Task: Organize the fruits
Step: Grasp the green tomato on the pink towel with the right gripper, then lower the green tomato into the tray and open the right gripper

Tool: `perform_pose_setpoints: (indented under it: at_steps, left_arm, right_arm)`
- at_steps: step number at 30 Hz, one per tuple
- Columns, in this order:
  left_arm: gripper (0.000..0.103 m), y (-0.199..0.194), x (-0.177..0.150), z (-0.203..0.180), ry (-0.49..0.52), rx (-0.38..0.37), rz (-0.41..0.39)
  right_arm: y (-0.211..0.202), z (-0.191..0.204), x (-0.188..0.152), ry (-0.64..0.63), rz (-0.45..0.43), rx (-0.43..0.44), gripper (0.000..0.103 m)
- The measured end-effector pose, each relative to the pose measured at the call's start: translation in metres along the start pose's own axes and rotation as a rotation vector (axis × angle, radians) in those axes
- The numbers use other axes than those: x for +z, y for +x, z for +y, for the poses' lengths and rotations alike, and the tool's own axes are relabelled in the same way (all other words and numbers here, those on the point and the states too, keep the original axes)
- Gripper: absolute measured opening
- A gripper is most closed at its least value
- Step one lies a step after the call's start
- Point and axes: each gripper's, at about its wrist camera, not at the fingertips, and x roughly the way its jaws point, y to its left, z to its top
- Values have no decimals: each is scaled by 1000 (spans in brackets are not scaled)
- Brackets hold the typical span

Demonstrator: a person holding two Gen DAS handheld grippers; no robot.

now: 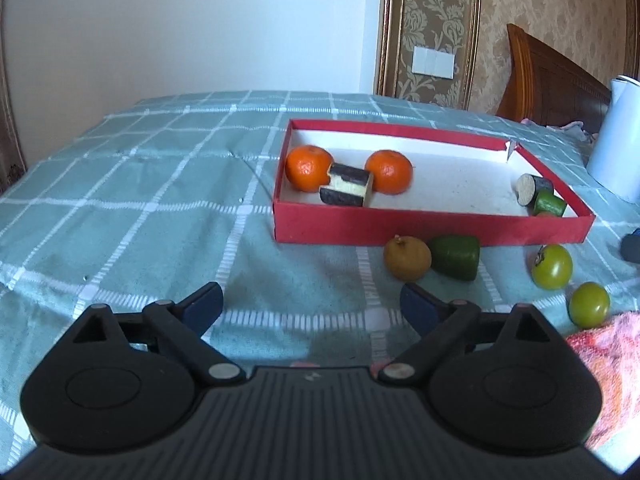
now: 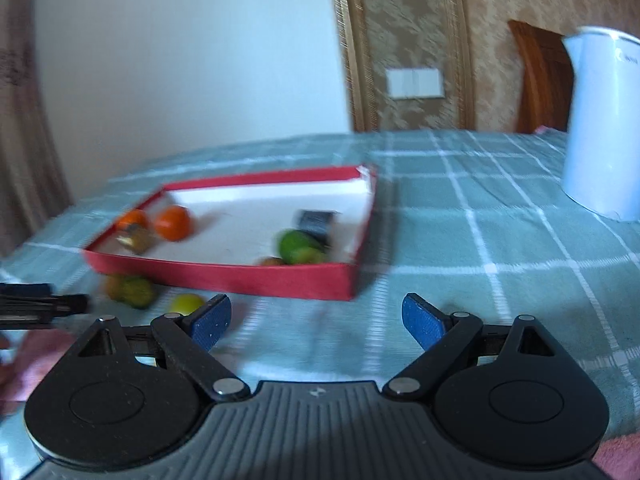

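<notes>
Four fruits are left outside the red box (image 1: 432, 226), on the checked green cloth (image 1: 120, 200) just in front of its near wall: a brown round fruit (image 1: 407, 258) touching a dark green piece (image 1: 456, 257), and, further right, two yellow-green round fruits (image 1: 553, 266) (image 1: 589, 305). Inside the box, two oranges (image 1: 308, 168) (image 1: 389, 171) are seen at the left end with a dark, pale-centred block (image 1: 346, 190) between them; more dark and green pieces (image 1: 542, 198) are gathered in the right near corner. A white jug (image 1: 616, 140) stands beyond the box, and a pink towel (image 1: 608, 364) lies at the right edge.

The left gripper (image 1: 312, 306) is held over bare cloth with its fingers wide apart and nothing between them. The right gripper (image 2: 316, 322) is likewise spread and empty; its view is blurred.

The step in hand is judged to be a reach for the next loose fruit. The brown fruit, nearest the left gripper, would need to be straddled without the green piece being nudged.
</notes>
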Motion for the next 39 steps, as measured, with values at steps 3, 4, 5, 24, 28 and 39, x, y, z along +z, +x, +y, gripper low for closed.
perform_pose_setpoints:
  at_steps: [3,4,5,24,28,39]
  left_arm:
    - [98,2,0,2,-10,-6,13]
    - [100,3,0,1,-6,-10,17]
    - [101,3,0,1,1,-13,21]
    - [103,4,0,1,7,-27,24]
    - [103,4,0,1,8,-26,24]
    - [103,5,0,1,11,-24,25]
  right_arm:
    - [-11,17,0,-40,-8,65,93]
    - [-12,23,-1,-55,1,78,93]
    - [-12,28,-2,-69,7,87,92]
    - [21,51,-26,-103,137,126,43]
    - [19,53,-27,-104,113,105,33]
    - [10,44,-14,-77,44,61,33]
